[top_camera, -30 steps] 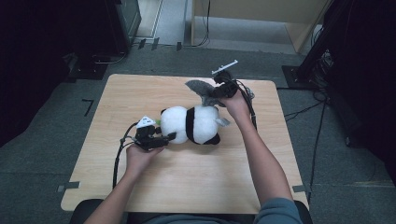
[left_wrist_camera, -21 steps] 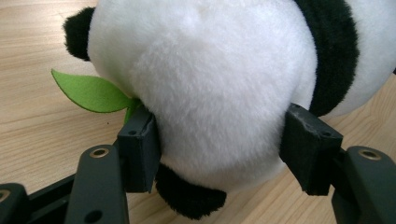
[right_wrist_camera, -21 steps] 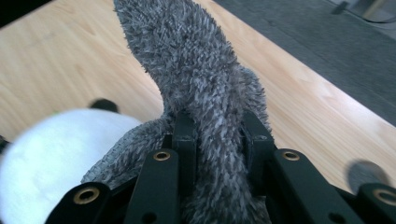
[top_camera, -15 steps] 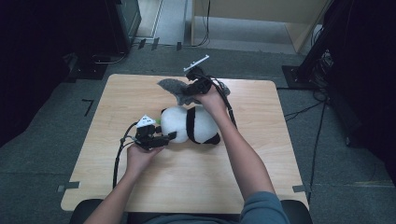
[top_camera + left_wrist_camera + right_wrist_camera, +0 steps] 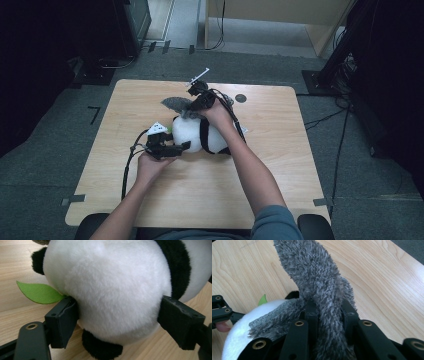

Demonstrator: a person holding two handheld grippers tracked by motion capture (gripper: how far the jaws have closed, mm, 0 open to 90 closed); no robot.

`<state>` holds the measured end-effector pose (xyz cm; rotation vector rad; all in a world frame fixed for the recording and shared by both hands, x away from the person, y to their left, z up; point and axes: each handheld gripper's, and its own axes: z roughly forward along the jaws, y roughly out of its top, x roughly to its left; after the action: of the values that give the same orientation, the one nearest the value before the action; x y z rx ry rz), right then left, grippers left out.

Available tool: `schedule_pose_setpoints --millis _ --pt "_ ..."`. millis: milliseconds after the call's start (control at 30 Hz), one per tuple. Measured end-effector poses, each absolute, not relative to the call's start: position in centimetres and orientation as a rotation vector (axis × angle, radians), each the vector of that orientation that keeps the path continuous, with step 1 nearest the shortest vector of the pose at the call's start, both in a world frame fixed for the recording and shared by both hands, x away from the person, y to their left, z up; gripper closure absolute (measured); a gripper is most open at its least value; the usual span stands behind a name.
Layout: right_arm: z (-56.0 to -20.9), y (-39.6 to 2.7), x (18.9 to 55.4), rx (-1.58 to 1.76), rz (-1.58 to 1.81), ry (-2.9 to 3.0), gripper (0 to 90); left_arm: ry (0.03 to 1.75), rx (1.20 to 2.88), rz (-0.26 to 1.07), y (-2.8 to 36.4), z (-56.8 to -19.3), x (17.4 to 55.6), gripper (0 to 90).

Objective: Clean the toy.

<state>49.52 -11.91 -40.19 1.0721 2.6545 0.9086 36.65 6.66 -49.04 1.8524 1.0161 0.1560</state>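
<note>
— Where was the plush panda (image 5: 200,136)?
— Mid-tabletop (image 5: 280,165), nearer the far edge.
— And the tongs?
— Left tongs (image 5: 117,322) had just been opening, pads flanking its white body. Right tongs (image 5: 328,315) stayed clenched on the grey cloth (image 5: 317,277).

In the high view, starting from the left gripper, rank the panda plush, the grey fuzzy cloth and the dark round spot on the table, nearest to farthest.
1. Panda plush: between the left gripper's jaws.
2. Grey fuzzy cloth: beyond the panda, in the right gripper.
3. Dark round spot: far right of the table.
</note>
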Motion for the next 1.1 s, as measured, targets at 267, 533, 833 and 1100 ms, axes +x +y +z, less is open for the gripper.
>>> schedule_pose_setpoints --millis 267,533,833,1100 --pt "-40.2 -12.8 49.7 1.076 0.858 2.669 73.3 1.023 1.874 0.179 6.7 -48.8 36.4 37.6" --pt "-40.2 -16.8 50.4 1.150 0.796 2.634 72.9 1.019 1.876 0.189 6.6 -48.8 36.3 38.6" --pt "-40.3 -21.7 50.5 1.256 0.821 2.535 73.0 1.021 1.877 0.187 6.6 -48.7 36.3 37.9" --pt "-41.2 -25.7 49.8 1.367 0.828 2.453 73.4 1.019 1.876 0.184 6.6 -48.8 36.3 37.5"
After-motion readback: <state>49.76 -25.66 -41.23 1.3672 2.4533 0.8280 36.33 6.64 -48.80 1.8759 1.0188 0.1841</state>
